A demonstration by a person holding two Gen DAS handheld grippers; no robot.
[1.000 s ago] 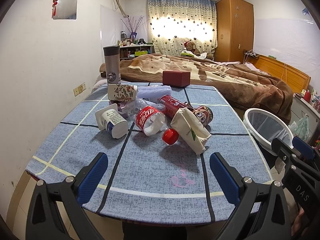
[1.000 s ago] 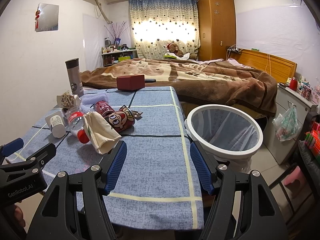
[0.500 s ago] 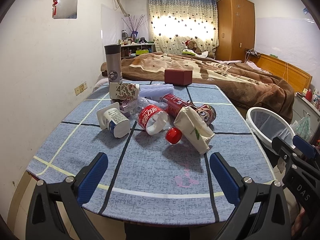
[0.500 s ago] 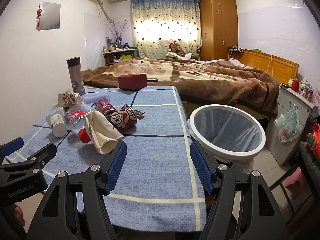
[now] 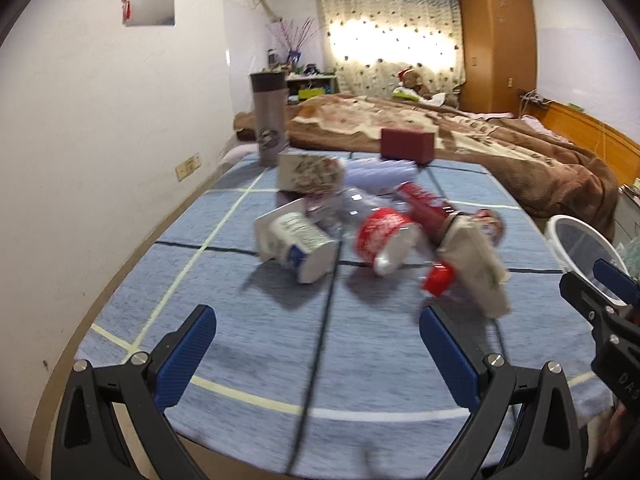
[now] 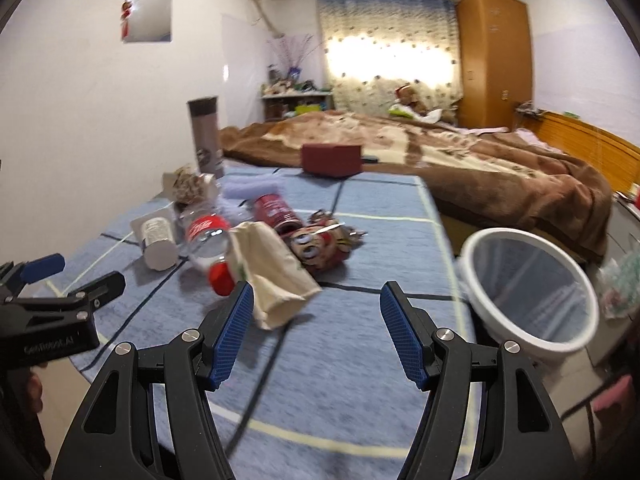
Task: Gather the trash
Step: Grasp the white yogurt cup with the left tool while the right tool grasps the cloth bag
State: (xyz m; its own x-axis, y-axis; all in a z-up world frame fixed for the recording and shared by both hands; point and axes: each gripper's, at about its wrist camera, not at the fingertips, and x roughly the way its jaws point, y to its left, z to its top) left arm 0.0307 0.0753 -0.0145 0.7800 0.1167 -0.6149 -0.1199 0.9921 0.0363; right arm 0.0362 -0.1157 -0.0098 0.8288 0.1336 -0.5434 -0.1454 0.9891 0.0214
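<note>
A pile of trash lies mid-table: a white yogurt cup [image 5: 298, 246] on its side, a clear cola bottle [image 5: 386, 236] with a red cap [image 5: 439, 279], a red can [image 5: 424, 204], a beige paper bag [image 5: 478, 266], a cartoon snack wrapper [image 6: 322, 246] and a patterned paper cup [image 5: 310, 172]. My left gripper [image 5: 318, 352] is open and empty, short of the pile. My right gripper [image 6: 316, 330] is open and empty; its left fingertip is next to the paper bag [image 6: 272, 268]. A white mesh bin [image 6: 530, 286] stands beside the table's right edge.
The table has a blue grid cloth [image 5: 248, 320]. A tall grey tumbler [image 5: 270, 118] and a dark red box [image 5: 408, 145] stand at the far end. A bed with a brown blanket [image 6: 460, 160] lies behind. A white wall is on the left.
Both grippers have moved forward toward the trash pile, which now looks larger and blurred. Both stay open and empty. The trash has not moved.
</note>
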